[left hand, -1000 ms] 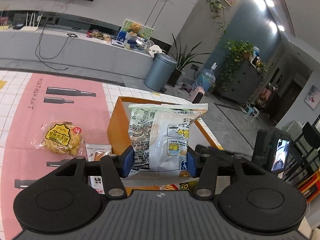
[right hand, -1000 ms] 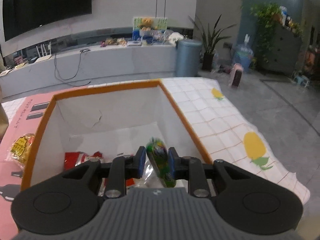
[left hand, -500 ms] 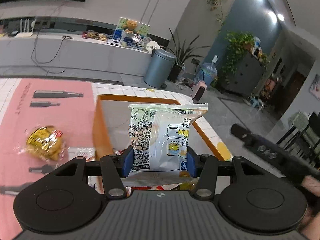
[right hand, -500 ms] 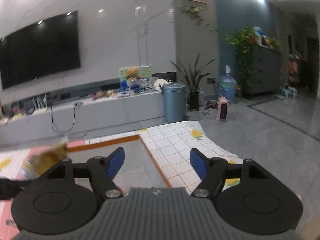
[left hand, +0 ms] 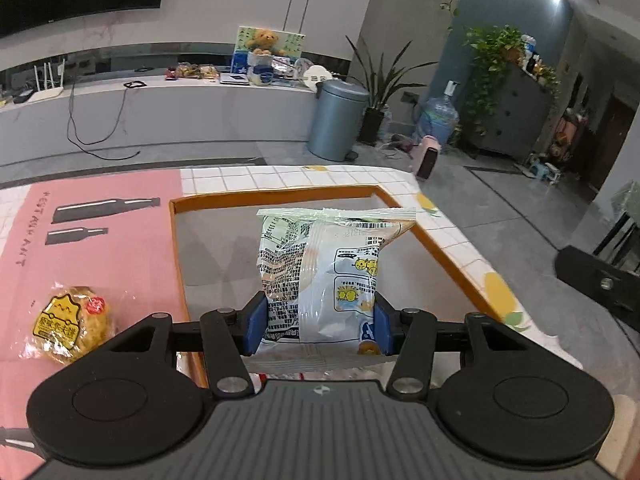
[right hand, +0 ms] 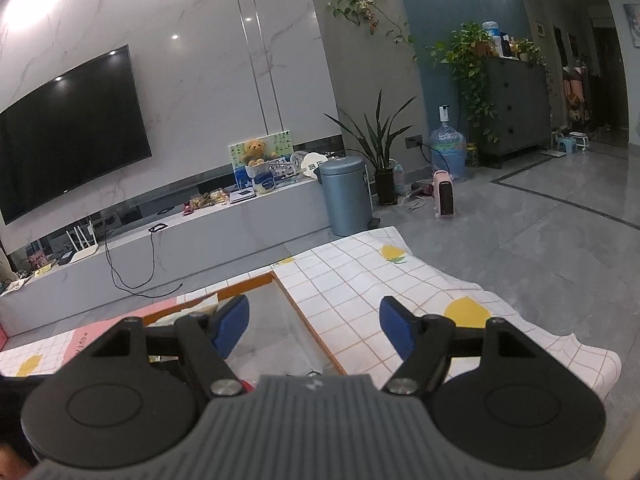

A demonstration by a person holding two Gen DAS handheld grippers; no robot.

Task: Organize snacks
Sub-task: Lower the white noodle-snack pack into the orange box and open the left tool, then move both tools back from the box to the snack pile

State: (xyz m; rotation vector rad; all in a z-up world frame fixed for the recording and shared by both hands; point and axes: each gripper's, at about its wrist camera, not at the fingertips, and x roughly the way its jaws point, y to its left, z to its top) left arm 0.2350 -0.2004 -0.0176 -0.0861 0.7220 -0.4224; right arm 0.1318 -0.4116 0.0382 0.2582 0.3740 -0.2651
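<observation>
Left gripper is clamped on the lower part of a white snack bag, held upright so it can drop straight down. Directly beneath and ahead lies the orange-rimmed box, evidently the collection point. To the gripper's left, a yellow pastry packet waits on the surface. Right gripper stands wide, holding nothing, raised past the box's right edge.

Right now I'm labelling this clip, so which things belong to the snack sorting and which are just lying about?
Job:
left gripper, shut on the white packet
orange box
yellow snack on the pink mat
right gripper, open and empty

Lying about:
bin
TV
teddy
water jug
heater
</observation>
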